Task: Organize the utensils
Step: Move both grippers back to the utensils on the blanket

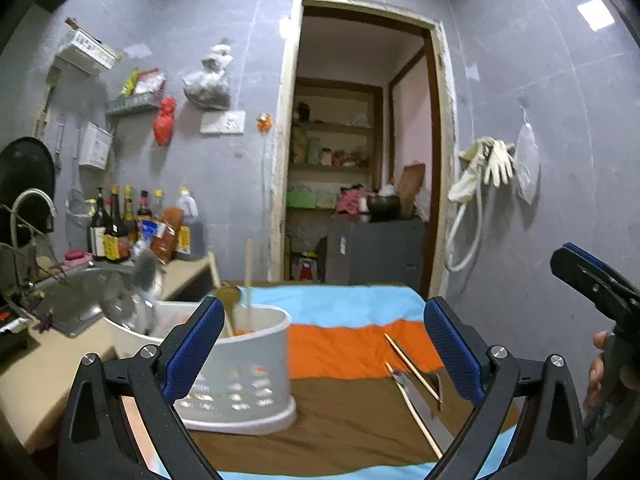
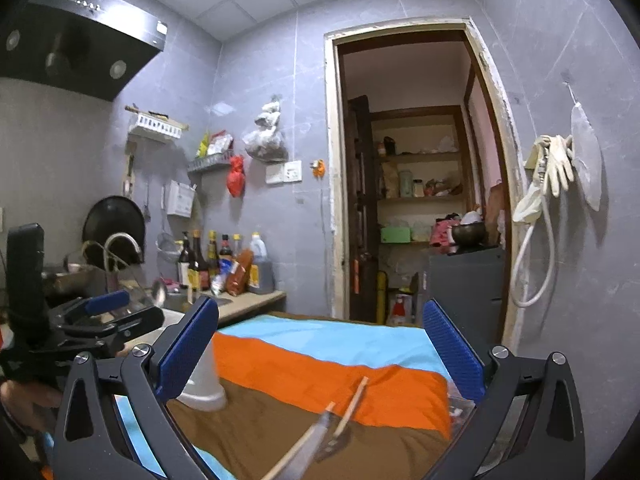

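The 2 thin wooden chopsticks (image 2: 344, 416) and a flat grey metal blade (image 2: 316, 440) lie on the striped blue, orange and brown cloth (image 2: 320, 364), low centre in the right wrist view, long axes running from lower left to upper right. The right gripper (image 2: 320, 348) stands wide apart, empty, nearest them. The left gripper (image 1: 324, 348) (also spread, holding nothing) faces the white perforated plastic utensil holder (image 1: 256, 360) at lower left of its frame, so I judge the right hand better placed.

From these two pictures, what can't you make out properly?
- Utensil holder: left view, the finger hides its left side; right view shows only a sliver.
- Chopsticks and knife: near ends cut off by the gripper frame, blurred in right view.
- Bottles: labels too small.
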`<action>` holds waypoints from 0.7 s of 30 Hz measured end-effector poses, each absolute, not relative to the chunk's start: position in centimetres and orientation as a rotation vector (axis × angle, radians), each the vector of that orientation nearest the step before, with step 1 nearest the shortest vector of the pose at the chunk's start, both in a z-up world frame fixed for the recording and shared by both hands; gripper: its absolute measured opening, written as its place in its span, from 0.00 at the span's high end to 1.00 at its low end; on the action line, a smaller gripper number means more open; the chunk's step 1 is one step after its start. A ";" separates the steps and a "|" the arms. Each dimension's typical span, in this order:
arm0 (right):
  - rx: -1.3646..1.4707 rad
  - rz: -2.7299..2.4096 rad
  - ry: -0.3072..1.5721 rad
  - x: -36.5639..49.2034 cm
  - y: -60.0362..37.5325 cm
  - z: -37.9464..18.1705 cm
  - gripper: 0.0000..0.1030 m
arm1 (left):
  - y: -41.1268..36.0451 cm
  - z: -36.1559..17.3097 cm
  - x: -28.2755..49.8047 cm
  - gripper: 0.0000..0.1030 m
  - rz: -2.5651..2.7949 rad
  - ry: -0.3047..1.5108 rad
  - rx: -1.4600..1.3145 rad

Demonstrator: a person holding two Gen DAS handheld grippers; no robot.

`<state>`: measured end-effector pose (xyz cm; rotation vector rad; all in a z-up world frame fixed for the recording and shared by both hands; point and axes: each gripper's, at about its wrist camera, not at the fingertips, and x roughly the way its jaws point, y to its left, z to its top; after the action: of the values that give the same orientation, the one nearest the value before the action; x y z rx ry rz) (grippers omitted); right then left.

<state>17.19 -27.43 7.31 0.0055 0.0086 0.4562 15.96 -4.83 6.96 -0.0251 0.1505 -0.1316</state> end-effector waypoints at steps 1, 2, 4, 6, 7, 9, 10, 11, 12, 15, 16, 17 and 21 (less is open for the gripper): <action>0.010 0.458 0.028 17.7 -27.8 6.9 0.00 | -5.2 6.7 16.4 0.05 -0.147 0.169 -0.022; 0.014 0.456 0.047 18.1 -28.2 6.6 0.00 | -5.5 6.4 16.8 0.05 -0.162 0.191 -0.016; 0.020 0.453 0.085 19.0 -28.7 6.0 0.00 | -6.0 5.8 17.6 0.05 -0.192 0.238 -0.012; 0.031 0.457 0.140 20.3 -29.2 5.2 0.00 | -6.4 5.4 18.6 0.05 -0.221 0.285 -0.017; 0.036 0.457 0.156 20.8 -29.4 4.9 0.00 | -6.6 5.1 19.1 0.05 -0.235 0.308 -0.019; 0.042 0.458 0.202 21.9 -29.7 4.1 0.00 | -7.1 4.7 20.0 0.05 -0.262 0.349 -0.016; 0.045 0.459 0.220 22.4 -29.8 3.8 0.00 | -7.4 4.4 20.3 0.05 -0.274 0.369 -0.013; 0.048 0.462 0.235 22.7 -29.8 3.5 0.02 | -7.8 4.1 20.5 0.05 -0.284 0.386 -0.009; 0.054 0.469 0.260 23.3 -29.9 3.1 0.05 | -8.1 3.8 21.0 0.05 -0.300 0.414 -0.005; 0.056 0.478 0.325 24.7 -30.1 2.1 0.14 | -8.7 2.8 22.3 0.06 -0.337 0.498 -0.007; 0.058 0.483 0.343 25.1 -30.2 1.8 0.16 | -8.8 2.5 22.7 0.06 -0.348 0.525 -0.010; 0.064 0.495 0.370 25.6 -30.2 1.5 0.19 | -9.0 2.2 23.0 0.07 -0.357 0.546 -0.012; 0.065 0.520 0.451 27.1 -30.1 0.4 0.35 | -9.7 0.9 24.8 0.20 -0.385 0.663 -0.015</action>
<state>27.15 -30.14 0.35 0.0649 0.4514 0.5200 24.81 -9.75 0.92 -0.0150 0.6629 -0.3852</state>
